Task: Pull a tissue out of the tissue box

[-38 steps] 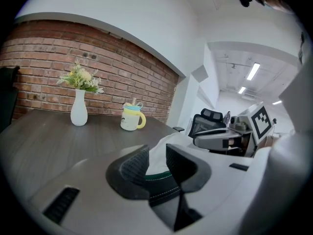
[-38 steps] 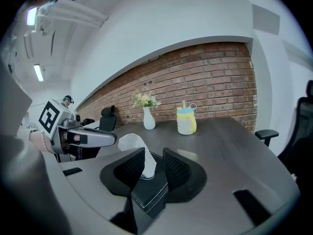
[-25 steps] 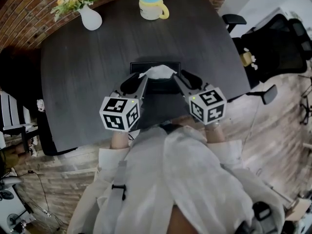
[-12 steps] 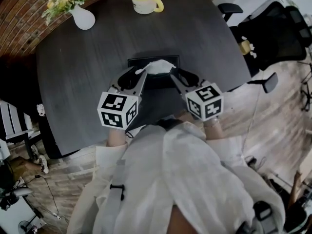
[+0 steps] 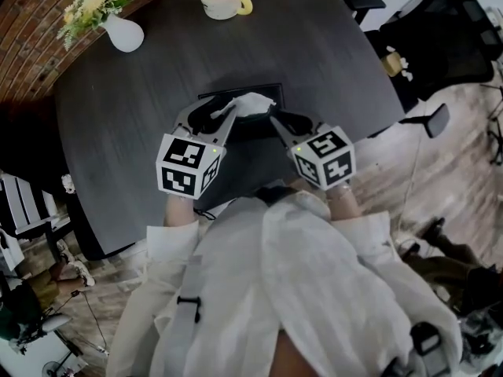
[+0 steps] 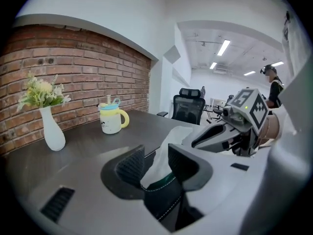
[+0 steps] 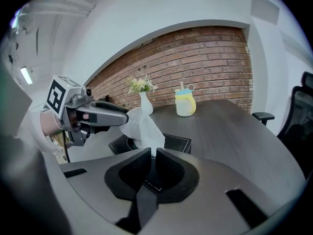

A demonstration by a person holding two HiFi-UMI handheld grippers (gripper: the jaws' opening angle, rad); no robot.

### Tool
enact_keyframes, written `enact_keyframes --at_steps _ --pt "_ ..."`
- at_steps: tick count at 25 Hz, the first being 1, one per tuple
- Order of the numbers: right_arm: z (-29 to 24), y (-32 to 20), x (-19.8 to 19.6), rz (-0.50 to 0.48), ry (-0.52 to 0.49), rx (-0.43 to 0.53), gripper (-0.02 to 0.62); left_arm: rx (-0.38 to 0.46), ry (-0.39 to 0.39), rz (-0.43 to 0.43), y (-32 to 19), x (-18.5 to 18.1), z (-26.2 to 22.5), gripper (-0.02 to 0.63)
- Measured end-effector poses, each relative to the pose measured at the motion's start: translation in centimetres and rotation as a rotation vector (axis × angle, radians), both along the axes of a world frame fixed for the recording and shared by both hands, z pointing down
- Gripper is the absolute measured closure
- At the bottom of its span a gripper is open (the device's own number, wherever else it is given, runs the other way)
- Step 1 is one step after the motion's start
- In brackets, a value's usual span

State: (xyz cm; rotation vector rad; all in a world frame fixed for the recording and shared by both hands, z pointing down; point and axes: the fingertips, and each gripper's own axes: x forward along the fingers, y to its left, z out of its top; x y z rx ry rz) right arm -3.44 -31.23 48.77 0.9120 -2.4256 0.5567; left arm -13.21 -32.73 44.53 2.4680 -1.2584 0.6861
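Both jaws of the right tongs (image 7: 149, 153) have just been closing, pinching the tissue (image 7: 142, 124) that stands from the tissue box (image 7: 177, 142) on the tabletop (image 5: 126, 124); the left tongs (image 6: 155, 156) have just been opening, wide, tissue loose between; best lift straight up, slowly, left tongs steadying the box.

1. A loose off-white shirt (image 5: 314, 289) covers the torso, creased and billowing.
2. Its wide sleeves (image 5: 174, 238) are of the same pale cloth.
3. A grey strap (image 5: 194, 277) with a dark buckle (image 5: 189, 301) runs down the shirt's left side.
4. A dark rounded fitting (image 5: 420, 340) sits on the shirt's right side.
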Motion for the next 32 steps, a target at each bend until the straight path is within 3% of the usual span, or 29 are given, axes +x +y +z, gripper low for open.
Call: enact_keyframes --at_steps 7,12,24,32 --pt "0.9 0.4 -0.1 -0.029 -0.002 -0.038 0.591 -0.004 -0.042 0.089 -0.8 1.7 0.4 0.476" --pt "2.0 0.3 0.0 -0.020 0.061 -0.080 0.591 -0.019 -0.083 0.141 -0.9 2.4 1.1 0.476" --pt "2.8 0.2 0.1 -0.037 0.070 -0.109 0.592 -0.026 -0.072 0.148 -1.9 3.0 1.7 0.480" --pt "2.8 0.1 0.2 -0.027 0.005 -0.082 0.592 -0.034 -0.094 0.146 -2.1 3.2 2.4 0.581"
